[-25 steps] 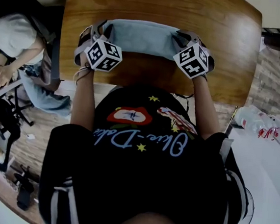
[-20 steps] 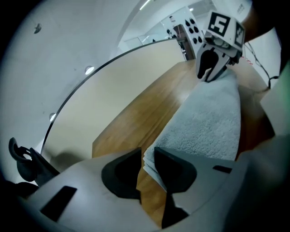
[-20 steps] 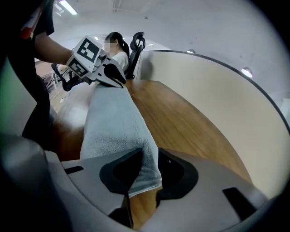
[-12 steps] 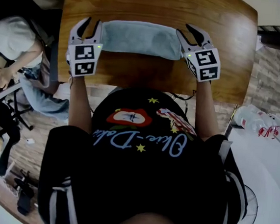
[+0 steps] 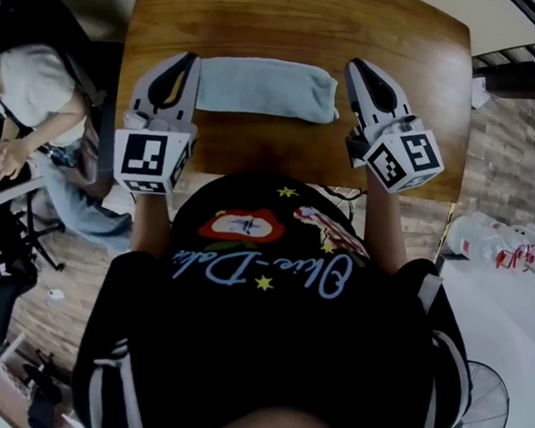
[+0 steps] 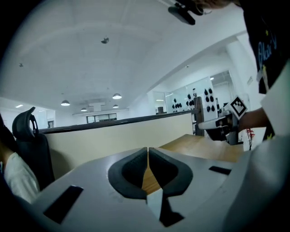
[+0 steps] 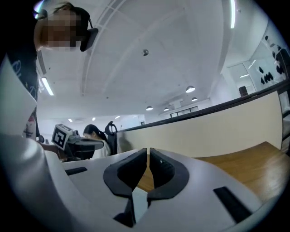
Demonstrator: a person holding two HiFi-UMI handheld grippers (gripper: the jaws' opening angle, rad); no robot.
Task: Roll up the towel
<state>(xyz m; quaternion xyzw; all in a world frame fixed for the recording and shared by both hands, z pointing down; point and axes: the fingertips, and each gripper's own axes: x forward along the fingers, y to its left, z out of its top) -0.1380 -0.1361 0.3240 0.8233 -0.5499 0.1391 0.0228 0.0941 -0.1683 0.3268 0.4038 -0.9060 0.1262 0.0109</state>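
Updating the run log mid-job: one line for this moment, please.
towel: rolled, on table | left gripper: shut, empty, beside towel | right gripper: jaws just closed, empty, beside towel

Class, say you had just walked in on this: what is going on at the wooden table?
A person holds a two-jaw gripper in each hand over the wooden table. A light blue towel lies on it as a compact bundle that looks rolled up. The left gripper is at one end and the right gripper at the other, both clear of the towel. Both pairs of jaws have just been closing and now meet with nothing between them. The rolling looks finished.
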